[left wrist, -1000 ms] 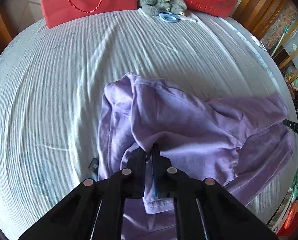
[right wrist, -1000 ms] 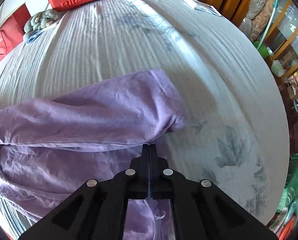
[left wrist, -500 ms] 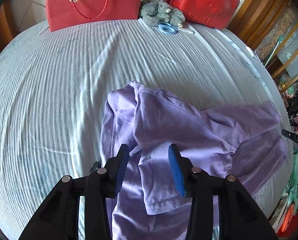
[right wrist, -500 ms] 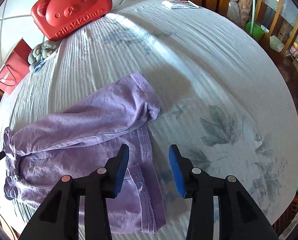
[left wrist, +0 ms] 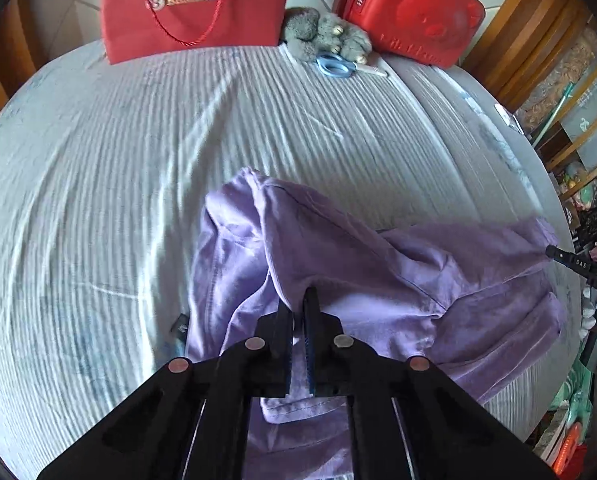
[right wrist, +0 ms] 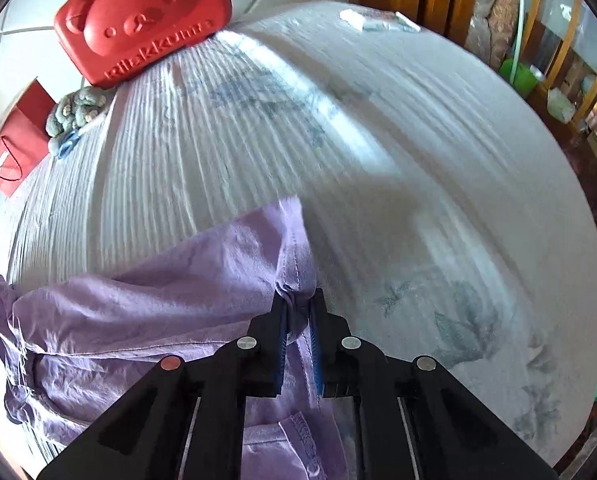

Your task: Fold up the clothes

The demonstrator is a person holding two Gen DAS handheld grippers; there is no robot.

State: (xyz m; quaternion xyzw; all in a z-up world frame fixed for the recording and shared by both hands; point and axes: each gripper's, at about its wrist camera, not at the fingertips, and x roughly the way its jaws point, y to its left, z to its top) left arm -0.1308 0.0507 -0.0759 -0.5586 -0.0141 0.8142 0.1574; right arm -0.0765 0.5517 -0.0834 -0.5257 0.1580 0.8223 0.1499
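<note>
A crumpled lilac garment (left wrist: 338,264) lies on the pale striped bed cover (left wrist: 138,160), spread from the middle toward the right edge. My left gripper (left wrist: 298,300) is shut on a raised fold near the garment's middle. In the right wrist view the same lilac garment (right wrist: 158,312) stretches off to the left, and my right gripper (right wrist: 298,300) is shut on a bunched hem at its right end. The cloth between both pairs of fingers is pinched and lifted a little off the cover.
At the bed's far edge stand a red paper bag (left wrist: 194,8), a grey plush toy (left wrist: 322,36), blue scissors (left wrist: 334,67) and a red bear-shaped case (left wrist: 410,12). Wooden furniture (left wrist: 518,28) and clutter lie off the right side. A white packet (right wrist: 374,22) rests far back.
Both grippers were shut one second ago, stood open half a second ago, and have now shut again on folds of the lilac garment.
</note>
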